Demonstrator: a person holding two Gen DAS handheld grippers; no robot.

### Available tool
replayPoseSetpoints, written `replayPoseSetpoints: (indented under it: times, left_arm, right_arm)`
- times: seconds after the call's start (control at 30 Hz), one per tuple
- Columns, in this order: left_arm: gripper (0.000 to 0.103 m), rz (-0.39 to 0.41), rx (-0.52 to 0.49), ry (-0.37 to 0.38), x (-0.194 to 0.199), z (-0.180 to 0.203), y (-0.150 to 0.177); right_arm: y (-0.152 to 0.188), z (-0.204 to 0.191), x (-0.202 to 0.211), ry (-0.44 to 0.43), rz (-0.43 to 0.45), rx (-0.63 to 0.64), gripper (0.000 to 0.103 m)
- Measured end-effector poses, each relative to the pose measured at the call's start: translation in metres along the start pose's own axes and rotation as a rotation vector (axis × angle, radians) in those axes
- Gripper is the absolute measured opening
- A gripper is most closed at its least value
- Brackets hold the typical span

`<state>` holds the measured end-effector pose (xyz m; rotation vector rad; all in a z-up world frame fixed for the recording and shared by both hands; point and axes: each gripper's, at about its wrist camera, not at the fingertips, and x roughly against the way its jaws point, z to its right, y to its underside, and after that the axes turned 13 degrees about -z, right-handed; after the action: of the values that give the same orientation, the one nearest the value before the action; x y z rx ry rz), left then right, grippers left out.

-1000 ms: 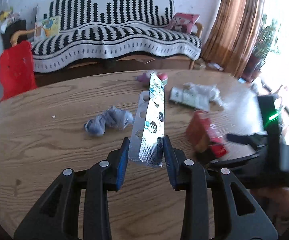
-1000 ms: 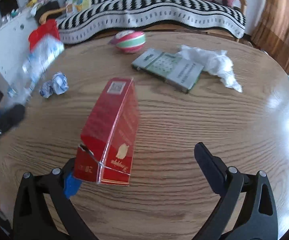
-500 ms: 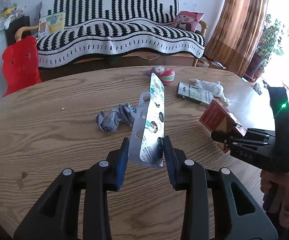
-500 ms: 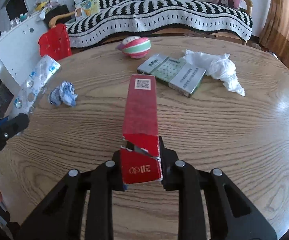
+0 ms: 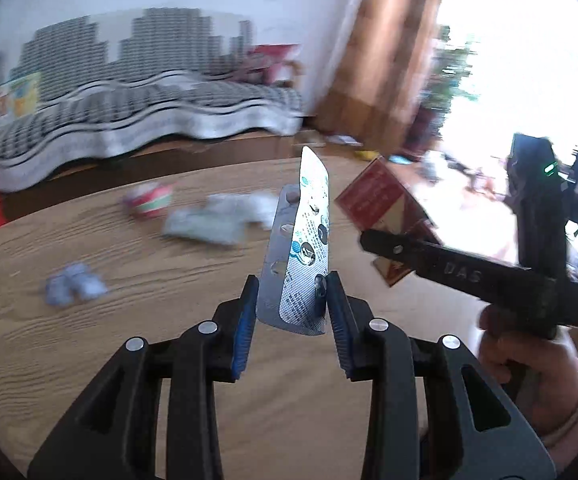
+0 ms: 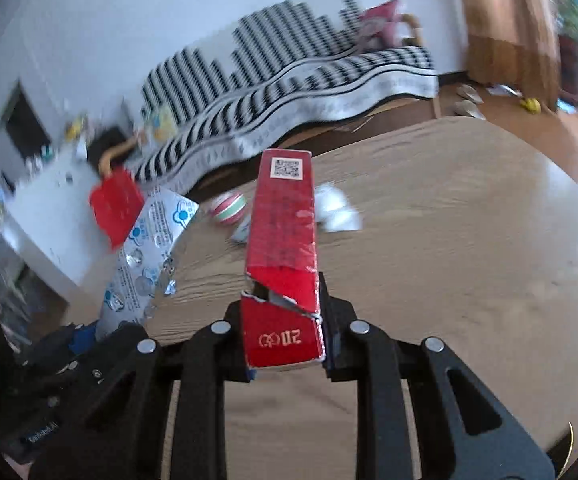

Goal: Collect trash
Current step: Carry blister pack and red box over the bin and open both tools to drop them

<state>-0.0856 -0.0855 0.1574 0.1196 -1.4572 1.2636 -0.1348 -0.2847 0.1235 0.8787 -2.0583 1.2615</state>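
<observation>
Left wrist view: the left tongs (image 5: 291,312) pinch the lower end of a foil blister pack (image 5: 301,248), which stands upright above the wooden counter (image 5: 129,320). Right wrist view: the right tongs (image 6: 285,332) are clamped on the torn near end of a red carton (image 6: 283,240), its length pointing away over the counter. A crumpled tissue (image 5: 75,288) and a striped ball (image 6: 229,208) lie on the counter beyond.
</observation>
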Motion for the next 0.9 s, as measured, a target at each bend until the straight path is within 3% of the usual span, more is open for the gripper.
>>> replayPoseSetpoints:
  times: [0.13,0.2,0.3,0.37,0.43,0.53,0.63,0.9]
  left_arm:
    - [0.034,-0.037,-0.156,0.140,-0.004,0.096,-0.006]
    - [0.034,-0.104,-0.212,0.251,-0.020,0.150,0.000]
    - [0.034,-0.249,-0.248,0.371,-0.064,0.217,0.024]
    - [0.034,-0.373,-0.299,0.372,-0.103,0.259,0.051]
    - [0.034,-0.480,-0.362,0.325,-0.141,0.287,0.079]
    - [0.034,-0.612,-0.364,0.300,-0.187,0.298,0.107]
    - [0.033,-0.684,-0.323,0.280,-0.213,0.294,0.121]
    - [0.033,-0.686,-0.305,0.266,-0.219,0.293,0.123]
  right_arm:
    - [0.040,0.081,0.083,0.071,0.073,-0.059,0.023]
    - [0.076,0.129,0.128,0.119,0.092,-0.120,0.023]
    - [0.134,0.192,0.159,0.219,0.060,-0.221,0.023]
    - [0.175,0.234,0.156,0.201,-0.013,-0.327,0.023]
    - [0.215,0.266,0.141,0.161,-0.088,-0.417,0.023]
    - [0.261,0.295,0.113,0.110,-0.171,-0.505,0.023]
    - [0.279,0.308,0.100,0.094,-0.202,-0.534,0.023]
    - [0.293,0.325,0.104,0.070,-0.217,-0.532,0.023]
